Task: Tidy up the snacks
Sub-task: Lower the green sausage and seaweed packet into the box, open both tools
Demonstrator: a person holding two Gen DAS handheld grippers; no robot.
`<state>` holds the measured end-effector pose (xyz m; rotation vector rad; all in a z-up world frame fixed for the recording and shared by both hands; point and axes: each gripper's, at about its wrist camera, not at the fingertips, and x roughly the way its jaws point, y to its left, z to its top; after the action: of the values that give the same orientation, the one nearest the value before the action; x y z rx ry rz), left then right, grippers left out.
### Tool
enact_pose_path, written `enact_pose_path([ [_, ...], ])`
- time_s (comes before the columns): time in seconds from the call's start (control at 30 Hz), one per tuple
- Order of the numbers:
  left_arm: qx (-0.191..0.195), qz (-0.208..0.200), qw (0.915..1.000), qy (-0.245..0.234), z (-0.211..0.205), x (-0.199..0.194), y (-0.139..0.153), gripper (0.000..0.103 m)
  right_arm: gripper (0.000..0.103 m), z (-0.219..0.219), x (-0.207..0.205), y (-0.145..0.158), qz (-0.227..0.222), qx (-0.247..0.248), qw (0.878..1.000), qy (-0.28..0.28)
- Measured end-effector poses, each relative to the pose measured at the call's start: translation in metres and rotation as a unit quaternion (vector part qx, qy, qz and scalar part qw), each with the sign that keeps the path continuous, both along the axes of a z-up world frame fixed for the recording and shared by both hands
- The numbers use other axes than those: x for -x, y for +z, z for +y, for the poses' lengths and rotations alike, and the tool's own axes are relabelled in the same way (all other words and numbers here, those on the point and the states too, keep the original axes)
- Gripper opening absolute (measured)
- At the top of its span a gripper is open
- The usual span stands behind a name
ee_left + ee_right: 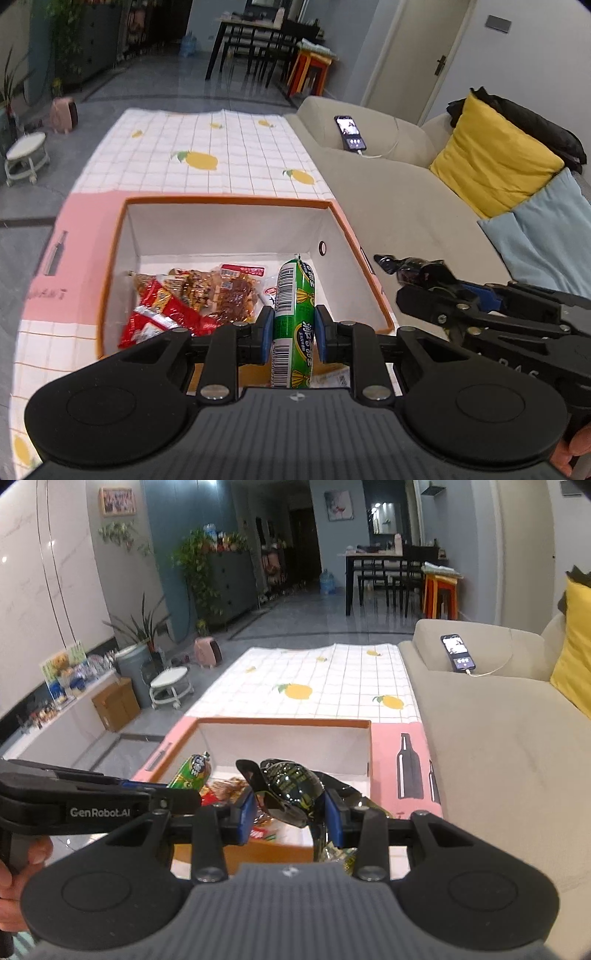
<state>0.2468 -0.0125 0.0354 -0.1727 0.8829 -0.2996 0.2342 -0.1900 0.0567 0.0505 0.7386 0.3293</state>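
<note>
Green sausage (294,314) clamped in the left gripper (294,328) and black packet (291,792) in the right gripper (290,812) should drop only once well inside the box (229,201).

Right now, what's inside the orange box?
Inside the orange box lie red snack packets and brown meat snacks. The green sausage, held over it, hides part of the floor.
</note>
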Motion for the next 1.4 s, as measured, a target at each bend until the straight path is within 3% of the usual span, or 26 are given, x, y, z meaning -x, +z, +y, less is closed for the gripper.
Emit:
enact_pose_path([
  [0.27,0.031,0.080,0.9962,0.016,0.002,-0.066,-0.039,0.025,0.037,0.003,-0.073,-0.035,0.094,-0.011,0.996,0.001],
  [0.43,0.038,0.115,0.9924,0.021,-0.001,-0.096,-0.062,0.025,0.037,0.011,-0.111,-0.065,0.149,0.014,0.989,0.010],
  [0.57,0.032,0.141,0.9893,0.015,0.000,-0.113,-0.081,0.025,0.037,0.020,-0.130,-0.079,0.160,0.058,0.985,0.035],
  [0.67,0.033,0.150,0.9881,0.012,0.000,-0.118,-0.091,0.025,0.037,0.022,-0.144,-0.085,0.169,0.060,0.983,0.037],
  [0.9,0.074,0.159,0.9837,0.042,0.012,-0.129,-0.104,0.025,0.037,0.020,-0.182,-0.095,0.209,0.008,0.978,-0.011],
  [1.03,0.092,0.164,0.9803,0.062,0.022,-0.137,-0.109,0.025,0.037,0.028,-0.194,-0.102,0.221,0.022,0.975,-0.018],
  [1.17,0.088,0.159,0.9807,0.073,0.029,-0.138,-0.108,0.025,0.037,0.039,-0.204,-0.114,0.224,0.054,0.973,-0.013],
  [1.4,0.084,0.160,0.9803,0.079,0.039,-0.139,-0.106,0.025,0.037,0.072,-0.200,-0.130,0.178,0.186,0.965,0.039],
])
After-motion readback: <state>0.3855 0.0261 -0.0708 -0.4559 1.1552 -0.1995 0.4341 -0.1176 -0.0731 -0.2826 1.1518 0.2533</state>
